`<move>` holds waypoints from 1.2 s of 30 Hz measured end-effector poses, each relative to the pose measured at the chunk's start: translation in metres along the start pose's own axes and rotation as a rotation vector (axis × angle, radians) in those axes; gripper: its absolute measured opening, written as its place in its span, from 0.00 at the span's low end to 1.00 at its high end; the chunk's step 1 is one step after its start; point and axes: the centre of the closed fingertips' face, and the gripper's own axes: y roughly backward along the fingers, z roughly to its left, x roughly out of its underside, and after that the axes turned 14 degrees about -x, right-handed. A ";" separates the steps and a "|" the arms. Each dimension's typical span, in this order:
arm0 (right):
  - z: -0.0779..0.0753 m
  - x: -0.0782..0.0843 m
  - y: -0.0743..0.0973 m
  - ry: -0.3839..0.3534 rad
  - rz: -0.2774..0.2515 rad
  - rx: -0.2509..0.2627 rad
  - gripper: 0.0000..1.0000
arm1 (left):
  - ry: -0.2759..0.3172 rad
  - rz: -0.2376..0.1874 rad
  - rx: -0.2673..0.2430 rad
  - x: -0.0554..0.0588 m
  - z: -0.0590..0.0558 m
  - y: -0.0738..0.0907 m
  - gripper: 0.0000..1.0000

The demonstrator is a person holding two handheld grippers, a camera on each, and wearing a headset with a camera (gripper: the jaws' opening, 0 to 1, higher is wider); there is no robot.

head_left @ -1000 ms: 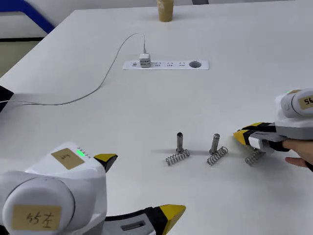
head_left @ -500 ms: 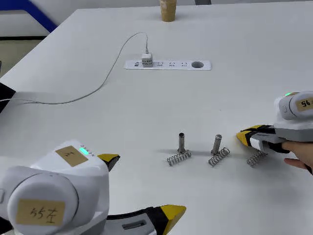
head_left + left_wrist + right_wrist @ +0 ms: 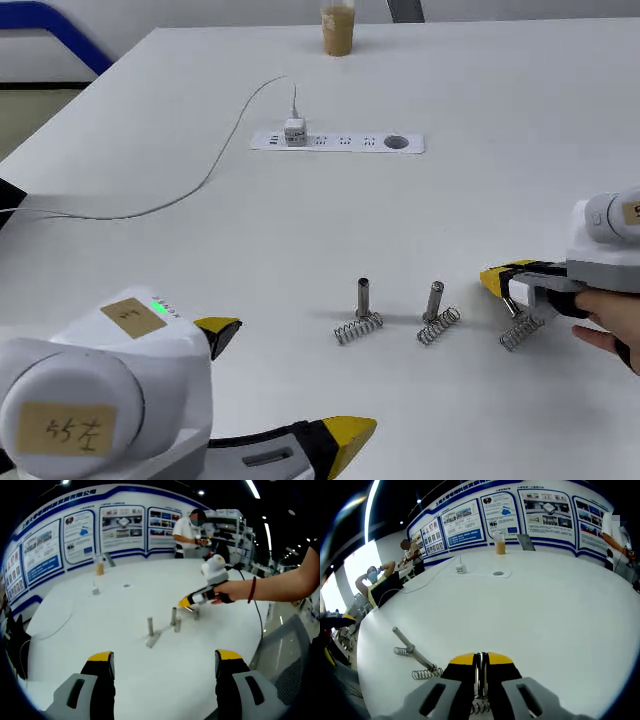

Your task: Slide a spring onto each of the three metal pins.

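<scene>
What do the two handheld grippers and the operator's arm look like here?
Both the left gripper and right gripper have rounded white housings with tan handwritten labels, black jaws and yellow tips. The left one shows a green light. A red wristband circles the right wrist.

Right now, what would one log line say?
right tongs: shut on third pin | left tongs: open | springs: lying beside pins

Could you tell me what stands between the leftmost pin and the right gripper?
The middle pin, a spring at its foot, in the head view; the right gripper grips the third pin.
</scene>
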 end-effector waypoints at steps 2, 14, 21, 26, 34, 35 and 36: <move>0.002 -0.002 0.004 0.002 -0.009 0.000 0.09 | -0.008 -0.001 -0.001 0.000 -0.001 0.000 0.84; 0.015 -0.006 0.023 0.031 -0.048 -0.010 0.09 | -0.014 -0.010 0.015 -0.002 -0.007 0.001 0.83; 0.024 -0.004 0.032 0.084 -0.043 -0.016 0.09 | -0.013 -0.018 0.015 -0.003 -0.009 0.002 0.83; 0.030 -0.002 0.035 0.158 -0.013 -0.017 0.09 | -0.012 -0.022 0.012 -0.003 -0.009 0.003 0.81; 0.033 0.002 0.041 0.231 0.012 0.003 0.09 | -0.017 -0.027 0.007 -0.004 -0.008 0.005 0.79; 0.033 0.002 0.042 0.235 0.015 0.004 0.09 | -0.017 -0.027 0.006 -0.004 -0.007 0.005 0.80; 0.033 0.002 0.042 0.238 0.019 0.008 0.09 | -0.019 -0.026 0.005 -0.004 -0.007 0.005 0.80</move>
